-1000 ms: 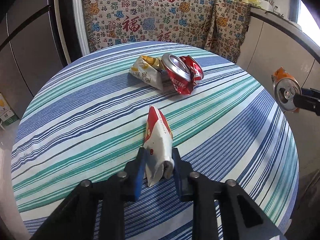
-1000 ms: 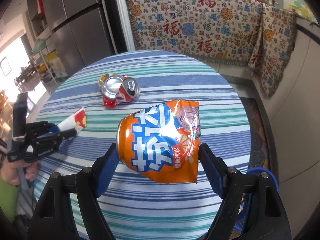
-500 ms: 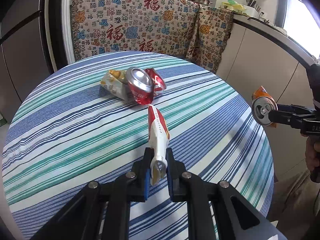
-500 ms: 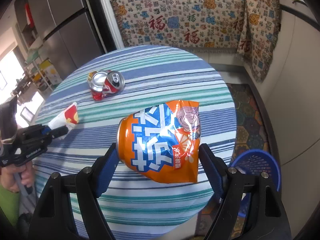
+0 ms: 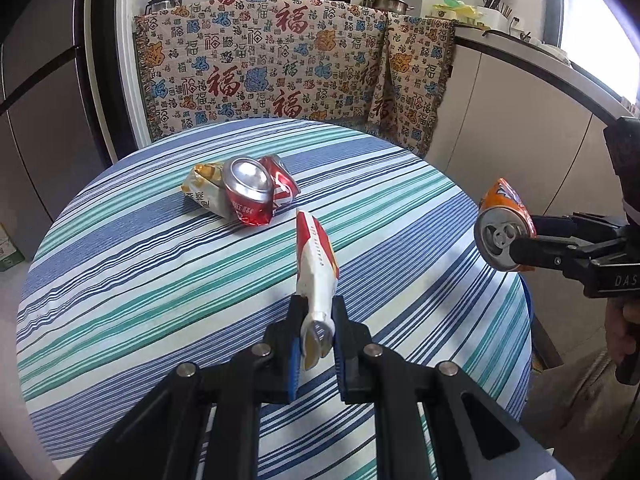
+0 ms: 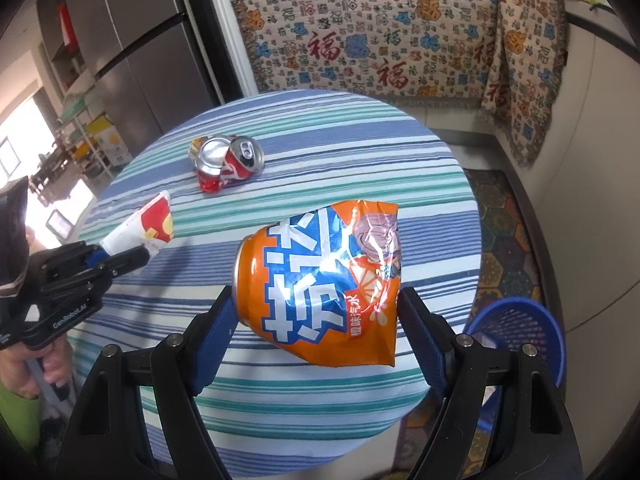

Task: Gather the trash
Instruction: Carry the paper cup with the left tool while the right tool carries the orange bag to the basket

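My left gripper [image 5: 316, 320] is shut on a flattened white and red can [image 5: 316, 264], held above the striped round table [image 5: 120, 280]; it also shows in the right wrist view [image 6: 140, 232]. My right gripper [image 6: 316, 312] is shut on a crushed orange can [image 6: 324, 280], held over the table's right edge; the orange can also shows in the left wrist view [image 5: 502, 232]. A crushed red can [image 5: 252, 196] and a yellow wrapper [image 5: 202, 188] lie together at the table's far middle. A blue mesh trash basket [image 6: 520, 332] stands on the floor right of the table.
A patterned cloth [image 5: 288, 68] covers the bench behind the table. A grey refrigerator [image 6: 132, 48] stands at the back left. A counter [image 5: 540, 92] runs along the right wall. A patterned rug [image 6: 504, 232] lies on the floor near the basket.
Both grippers have lifted with their cans. The left one has risen off the table with the white and red can. The right one has swung right, bringing the blue basket into view.
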Demonstrator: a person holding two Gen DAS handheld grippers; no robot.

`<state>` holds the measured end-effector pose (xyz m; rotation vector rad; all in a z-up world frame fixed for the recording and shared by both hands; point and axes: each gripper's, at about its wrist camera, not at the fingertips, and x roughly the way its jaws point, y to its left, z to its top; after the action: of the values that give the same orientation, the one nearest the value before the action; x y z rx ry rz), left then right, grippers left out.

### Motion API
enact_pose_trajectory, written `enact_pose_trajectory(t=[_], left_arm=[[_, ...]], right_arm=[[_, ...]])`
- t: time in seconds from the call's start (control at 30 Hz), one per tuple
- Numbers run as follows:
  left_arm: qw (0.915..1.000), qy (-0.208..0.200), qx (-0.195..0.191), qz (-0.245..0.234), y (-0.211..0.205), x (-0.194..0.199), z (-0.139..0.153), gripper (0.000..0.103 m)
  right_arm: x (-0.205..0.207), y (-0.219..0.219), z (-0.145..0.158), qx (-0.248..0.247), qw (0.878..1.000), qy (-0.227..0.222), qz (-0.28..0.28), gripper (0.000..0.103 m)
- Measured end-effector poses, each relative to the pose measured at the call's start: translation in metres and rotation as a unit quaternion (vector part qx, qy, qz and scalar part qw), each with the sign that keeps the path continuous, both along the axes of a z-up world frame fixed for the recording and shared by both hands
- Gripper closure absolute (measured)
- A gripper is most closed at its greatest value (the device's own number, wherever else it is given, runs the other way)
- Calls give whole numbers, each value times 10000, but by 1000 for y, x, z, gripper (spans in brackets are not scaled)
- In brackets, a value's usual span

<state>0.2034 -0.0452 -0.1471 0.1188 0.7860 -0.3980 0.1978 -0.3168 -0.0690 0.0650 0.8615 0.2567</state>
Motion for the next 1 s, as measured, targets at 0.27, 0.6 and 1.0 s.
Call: enact_pose_trajectory(t=[0.27,0.6,1.0], left_arm=[[9997,-115,165,103,-1,-5,1,89],[9997,178,-123,-70,-11,-8,-2,89],[9800,476,-507,-1864,-228,-35,15,89]], right_arm=[[-1,8,-2,-23,10000,21,78,22],[-8,-32,3,230,9996,14,-183,22],[-37,-245,-11,446,9809,573,-1807,22]])
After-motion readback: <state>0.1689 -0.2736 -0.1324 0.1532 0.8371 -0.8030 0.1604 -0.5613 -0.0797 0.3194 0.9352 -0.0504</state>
